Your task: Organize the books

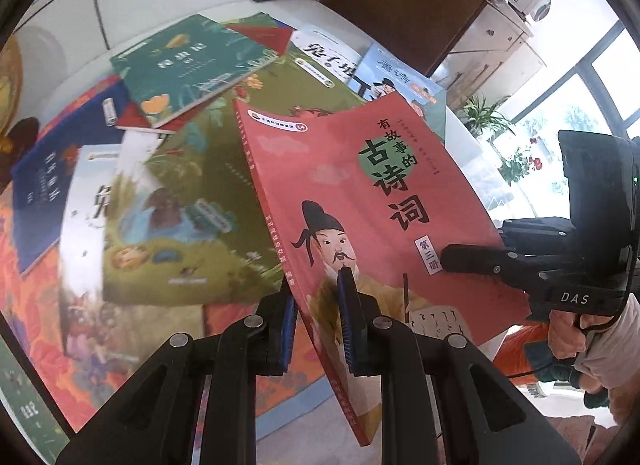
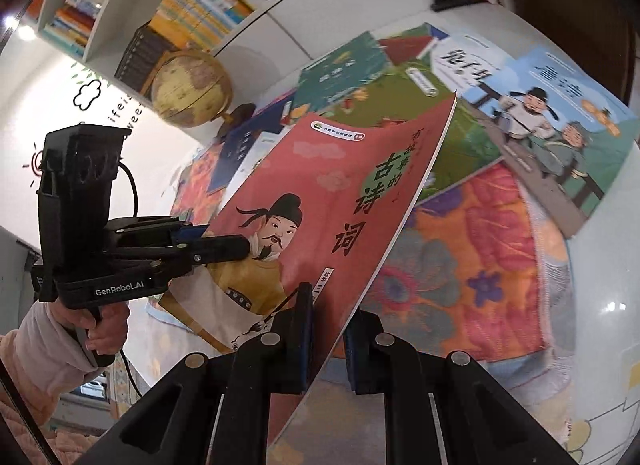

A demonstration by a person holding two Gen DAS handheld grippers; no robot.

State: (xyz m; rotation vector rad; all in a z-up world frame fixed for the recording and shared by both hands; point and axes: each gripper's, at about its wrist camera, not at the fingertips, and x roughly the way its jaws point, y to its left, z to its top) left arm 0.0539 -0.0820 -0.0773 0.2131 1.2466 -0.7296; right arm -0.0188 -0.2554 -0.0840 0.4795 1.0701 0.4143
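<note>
Red poetry book (image 1: 352,201) is off the table, held in the air by both grippers at once, cover tilted toward the cameras. Cover shows a bearded figure in a black hat and yellow robe, with large dark characters down one side.

Left gripper (image 1: 316,321): jaws closed on the book near its spine edge, low on the cover. One blue-padded finger lies on the front cover over the figure's chest, the other sits behind the book.

Right gripper (image 2: 326,329): jaws closed on the opposite, page-side edge, also low on the cover. One finger presses on the front, the other is behind the pages. In the left wrist view this gripper comes in from the right, its finger lying across the cover's lower corner; a hand (image 1: 568,329) holds its grip.

Beyond and below the held book, past both sets of fingertips, the other books lie scattered flat and overlapping on a floral cloth (image 2: 480,265): a green book (image 1: 188,69), a dark blue book (image 1: 48,185), a pale blue book (image 2: 560,125) with two robed figures, and a white-covered one partly under it. A globe (image 2: 192,87) stands further back on the left of the right gripper, under a bookshelf (image 2: 160,5).
</note>
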